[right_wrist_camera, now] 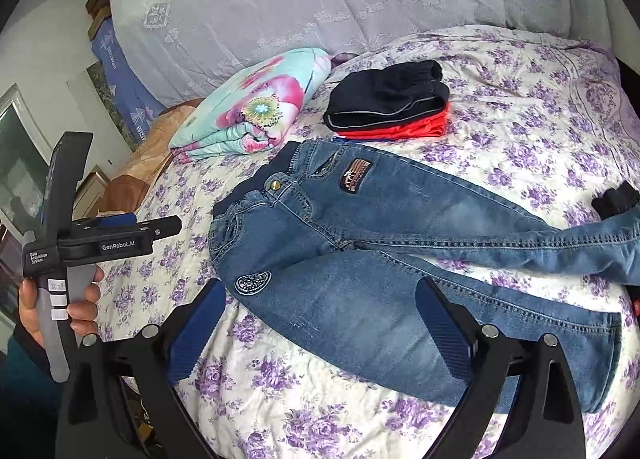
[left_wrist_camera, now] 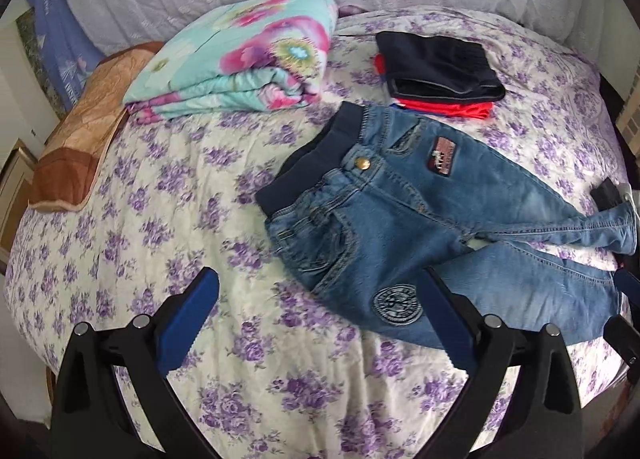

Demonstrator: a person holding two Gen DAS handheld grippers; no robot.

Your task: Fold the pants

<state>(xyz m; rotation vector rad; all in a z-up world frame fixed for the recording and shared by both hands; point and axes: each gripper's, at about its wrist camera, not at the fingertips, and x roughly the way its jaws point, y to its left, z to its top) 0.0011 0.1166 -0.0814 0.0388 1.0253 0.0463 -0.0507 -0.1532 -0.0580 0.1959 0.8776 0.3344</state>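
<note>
Blue denim jeans (right_wrist_camera: 380, 251) lie on purple-flowered white bedspread (right_wrist_camera: 540, 131).

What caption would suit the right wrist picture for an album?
Open right gripper hovers over small jeans spread flat on a flowered bed, the left gripper held nearby.

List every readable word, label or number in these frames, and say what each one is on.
"GenRobot.AI": side of the left gripper.
"Data Acquisition System": small label on the same gripper's body.
White stickers on its handle: handwriting too small to read.
Rectangular patch on the jeans: lettering blurred.
Round patch on the jeans: ring of text, unreadable.
</note>
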